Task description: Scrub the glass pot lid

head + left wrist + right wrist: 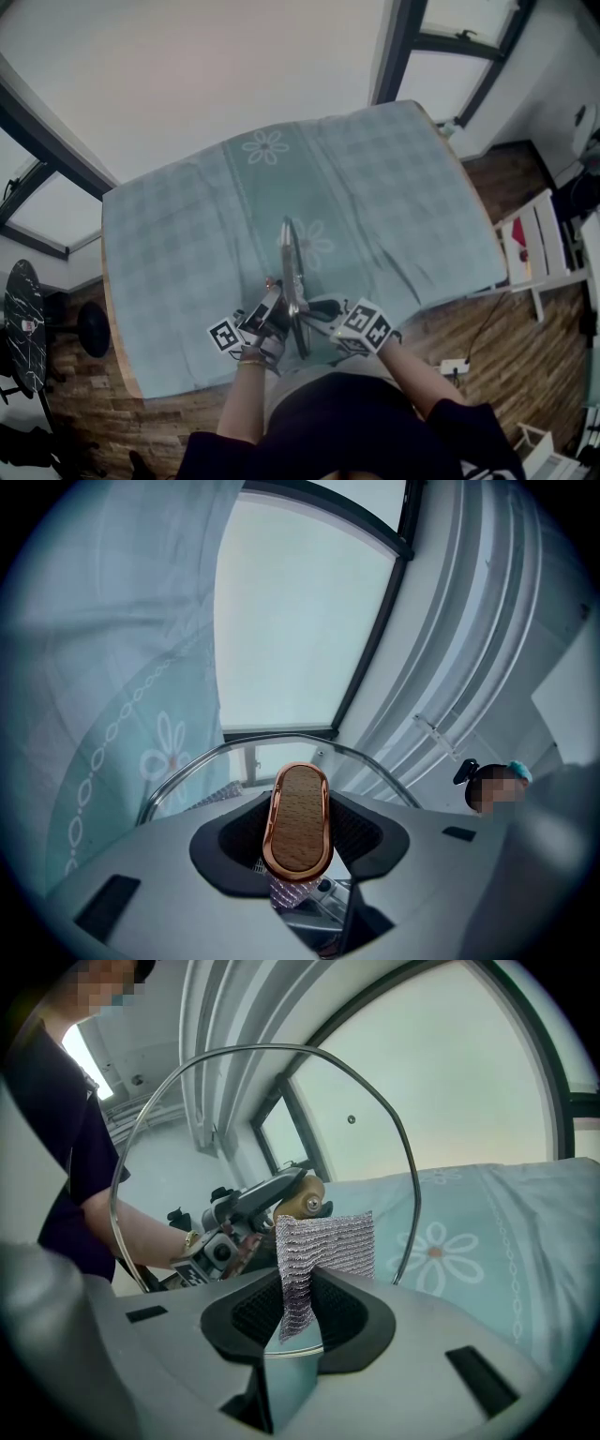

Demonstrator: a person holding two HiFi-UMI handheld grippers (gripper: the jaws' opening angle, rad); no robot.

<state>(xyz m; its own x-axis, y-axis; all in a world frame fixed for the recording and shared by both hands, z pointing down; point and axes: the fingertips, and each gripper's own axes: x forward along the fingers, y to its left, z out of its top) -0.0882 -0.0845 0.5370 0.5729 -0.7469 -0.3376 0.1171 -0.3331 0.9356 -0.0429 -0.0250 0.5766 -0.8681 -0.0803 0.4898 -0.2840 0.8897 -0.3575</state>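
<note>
Wood ringed with copper sits clamped between the jaws of my left gripper (pixel 299 853): it is the knob (pixel 300 813) of the glass pot lid (pixel 292 272), which I hold upright on edge over the table (pixel 120 370). My right gripper (pixel 302 1314) is pinched on a silvery mesh scrub cloth (pixel 330 1246), its free end raised at the lid's underside, though I cannot tell if it touches. Beneath both spreads a pale teal flowered tablecloth (pixel 187 234).

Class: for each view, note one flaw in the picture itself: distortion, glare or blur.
Head view: soft, tablecloth edges bowed. Left gripper view: dark round vignette, window washed out behind the lid knob. Right gripper view: same vignette, glass lid rim sharp.
</note>
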